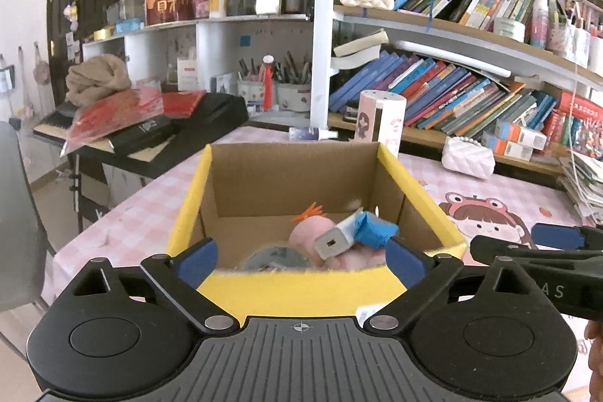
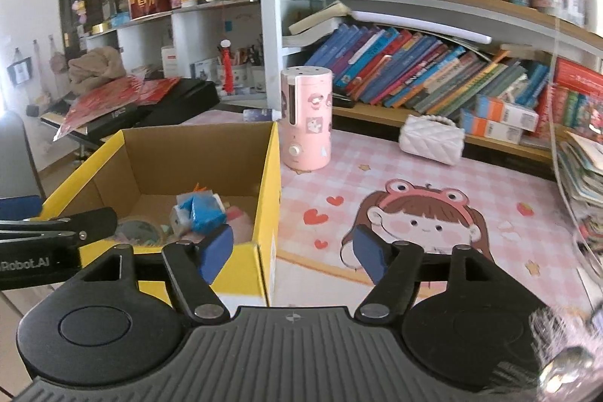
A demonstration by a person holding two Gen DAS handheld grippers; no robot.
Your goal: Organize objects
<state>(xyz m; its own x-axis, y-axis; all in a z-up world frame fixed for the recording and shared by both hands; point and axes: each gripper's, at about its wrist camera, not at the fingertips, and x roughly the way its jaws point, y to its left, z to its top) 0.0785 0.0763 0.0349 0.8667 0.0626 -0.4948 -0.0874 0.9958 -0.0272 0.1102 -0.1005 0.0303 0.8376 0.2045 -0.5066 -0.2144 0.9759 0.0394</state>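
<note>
Surface: pink checked table cover (image 2: 433, 183) with a cartoon girl print, bookshelves (image 1: 471, 25) behind.

Item: cardboard box (image 1: 233, 183) with yellow rim, frame centre in the left wrist view, left of centre in the right. Contents: pink plush toy (image 1: 314, 232), grey-and-blue piece (image 1: 358, 232), round clear item.

Left gripper (image 1: 301, 257): jaws wide apart, nothing between, over the box's near rim.

Right gripper (image 2: 292, 251): jaws apart, empty, straddling the box's right wall.

Adjacent: pink cylindrical appliance (image 2: 306, 123), white quilted purse (image 2: 431, 140).

A cardboard box (image 2: 269, 176) sits on the table (image 2: 508, 198); a humidifier (image 2: 306, 123) stands at its two o'clock, a quilted purse (image 2: 431, 138) further right, bookshelves (image 2: 414, 6) behind.
</note>
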